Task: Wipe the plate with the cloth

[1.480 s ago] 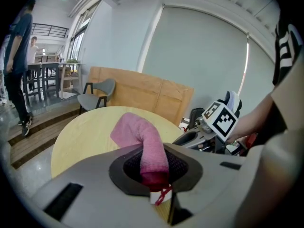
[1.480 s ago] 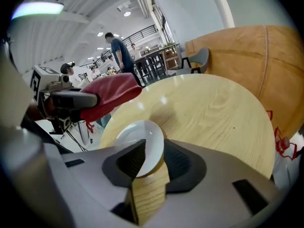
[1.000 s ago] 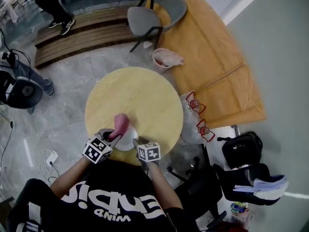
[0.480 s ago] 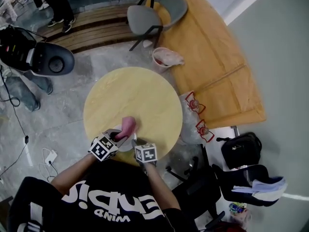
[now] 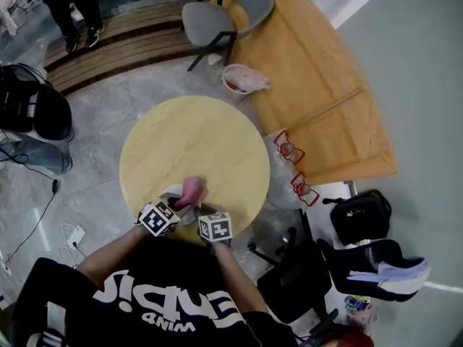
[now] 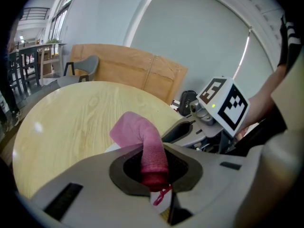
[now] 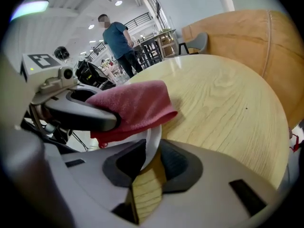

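A small white plate (image 5: pixel 172 192) sits at the near edge of the round wooden table (image 5: pixel 195 143). My right gripper (image 5: pixel 205 212) is shut on the plate's rim (image 7: pixel 153 143), holding it at the right side. My left gripper (image 5: pixel 178 207) is shut on a pink cloth (image 5: pixel 193 189), which lies over the plate. In the left gripper view the cloth (image 6: pixel 144 144) rises out of the shut jaws (image 6: pixel 154 169) and folds forward. In the right gripper view the cloth (image 7: pixel 135 104) drapes over the plate, with the left gripper (image 7: pixel 78 114) just behind it. Most of the plate is hidden.
A grey chair (image 5: pixel 217 16) and a basin with pink contents (image 5: pixel 242 79) stand beyond the table. A wooden platform (image 5: pixel 318 78) runs along the right. Black bags (image 5: pixel 358 215) lie at the right, a person (image 5: pixel 69 2) stands at the far left, and cables (image 5: pixel 43 208) cross the floor.
The left gripper has carried the pink cloth a little to the right across the plate. The right gripper stays shut on the rim. People in the background have moved.
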{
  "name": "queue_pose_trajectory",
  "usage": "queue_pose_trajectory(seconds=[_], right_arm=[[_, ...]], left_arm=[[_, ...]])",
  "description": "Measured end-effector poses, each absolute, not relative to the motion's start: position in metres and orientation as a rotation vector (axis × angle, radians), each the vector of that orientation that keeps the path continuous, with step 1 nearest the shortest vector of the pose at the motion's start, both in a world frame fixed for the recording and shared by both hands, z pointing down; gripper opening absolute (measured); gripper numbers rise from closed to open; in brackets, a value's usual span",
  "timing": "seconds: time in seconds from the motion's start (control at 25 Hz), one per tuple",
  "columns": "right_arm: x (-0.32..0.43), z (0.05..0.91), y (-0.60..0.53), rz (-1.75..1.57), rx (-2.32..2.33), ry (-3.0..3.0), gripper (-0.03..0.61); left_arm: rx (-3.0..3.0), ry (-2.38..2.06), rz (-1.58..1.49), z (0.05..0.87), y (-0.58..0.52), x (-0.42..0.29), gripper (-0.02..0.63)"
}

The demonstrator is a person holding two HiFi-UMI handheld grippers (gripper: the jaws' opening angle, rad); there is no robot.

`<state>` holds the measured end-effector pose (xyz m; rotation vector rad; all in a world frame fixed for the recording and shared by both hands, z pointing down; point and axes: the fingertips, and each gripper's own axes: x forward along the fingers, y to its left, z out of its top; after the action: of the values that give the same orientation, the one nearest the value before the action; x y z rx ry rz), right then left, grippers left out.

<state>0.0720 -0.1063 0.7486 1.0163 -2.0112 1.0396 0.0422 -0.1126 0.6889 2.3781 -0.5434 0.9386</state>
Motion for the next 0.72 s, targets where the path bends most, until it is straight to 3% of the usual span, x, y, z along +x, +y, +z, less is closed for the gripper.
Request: queue_pose_trajectory(seconds=[0.72], right_arm=[[0.072, 0.75, -0.108, 1.034, 1.032, -1.997, 0.112]], left_arm=[[2.306, -0.498, 1.107, 0.731, -0.112, 0.053, 0.051]])
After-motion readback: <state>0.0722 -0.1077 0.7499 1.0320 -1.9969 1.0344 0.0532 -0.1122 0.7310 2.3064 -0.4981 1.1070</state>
